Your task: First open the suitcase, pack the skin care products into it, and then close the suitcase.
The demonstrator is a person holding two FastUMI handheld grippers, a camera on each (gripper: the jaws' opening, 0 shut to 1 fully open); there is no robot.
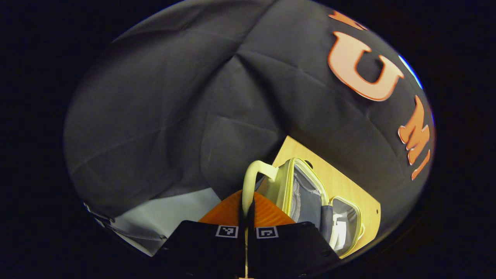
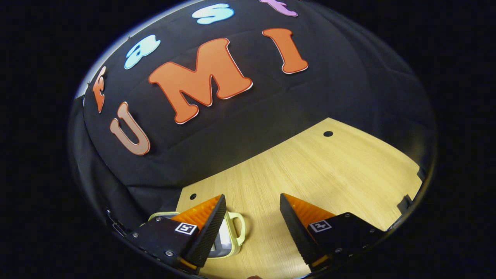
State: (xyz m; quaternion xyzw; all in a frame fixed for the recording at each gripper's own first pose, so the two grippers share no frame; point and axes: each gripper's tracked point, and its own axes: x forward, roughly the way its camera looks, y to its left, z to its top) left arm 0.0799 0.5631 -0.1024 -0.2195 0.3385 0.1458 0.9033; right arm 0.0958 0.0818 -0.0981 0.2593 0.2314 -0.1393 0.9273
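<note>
Left hand-held gripper pinches the pale yellow-green suitcase's handle, lid raised.

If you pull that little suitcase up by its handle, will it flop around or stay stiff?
Probably mostly stiff. The suitcase looks like a hard shell with a firm rim, so each half should keep its shape. It lies open, though, so the free half may swing on its hinge. The left gripper is shut on the handle, a thin loop, so the case could pivot and tilt.
</note>
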